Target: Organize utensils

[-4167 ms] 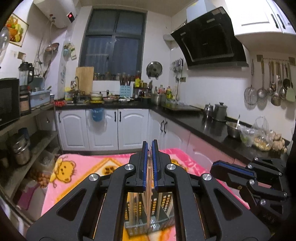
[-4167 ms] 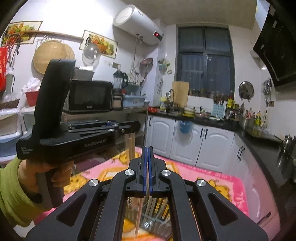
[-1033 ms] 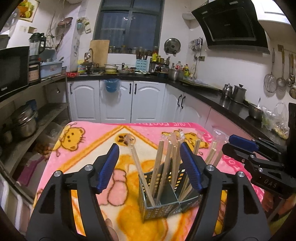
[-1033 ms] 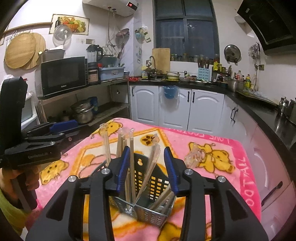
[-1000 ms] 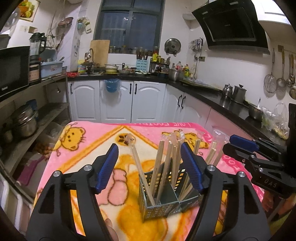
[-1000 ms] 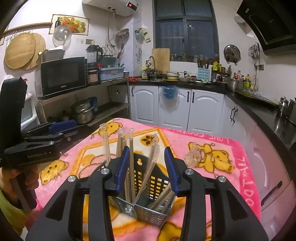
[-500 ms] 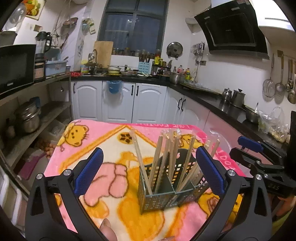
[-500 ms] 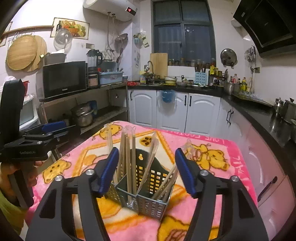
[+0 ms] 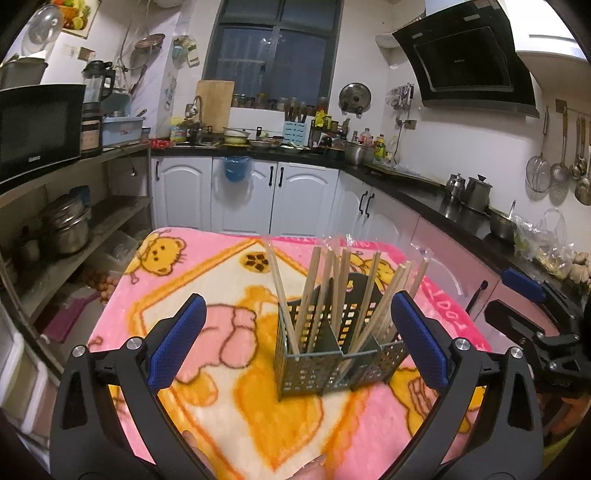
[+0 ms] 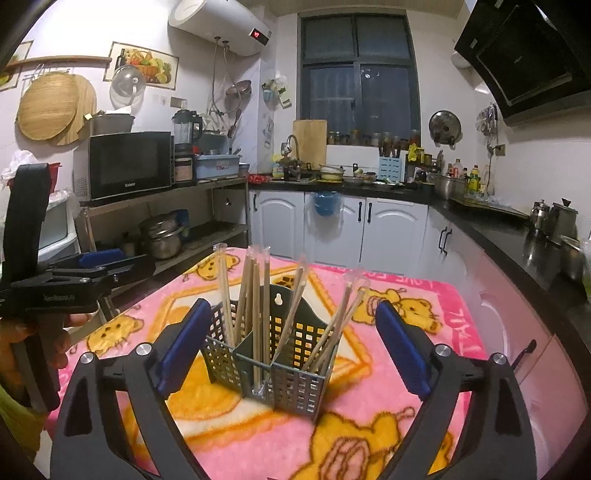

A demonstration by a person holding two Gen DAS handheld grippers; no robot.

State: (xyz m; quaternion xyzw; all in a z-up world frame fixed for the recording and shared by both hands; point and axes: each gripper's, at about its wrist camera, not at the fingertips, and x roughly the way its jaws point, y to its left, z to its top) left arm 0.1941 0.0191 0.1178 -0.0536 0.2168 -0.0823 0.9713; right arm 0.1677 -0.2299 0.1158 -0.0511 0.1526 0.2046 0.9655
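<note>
While both the left claw (image 9: 295, 343) and right claw (image 10: 293, 345) gape wide and empty, the chopsticks (image 10: 255, 295) stand in a basket (image 10: 291, 384) on the pink-blanketed worktop (image 10: 369, 435), kitchen cabinets (image 10: 384, 229) beyond.

The microwave (image 10: 131, 165) carries the brand "Galanz" in small pale letters on its lower door edge. The pink bear blanket (image 10: 458, 321) shows the letters "TAIL" along its right border. The left gripper (image 10: 59, 297) bears a white maker's mark that is too blurred to read. The water heater's (image 10: 221, 25) red display digits cannot be read.
</note>
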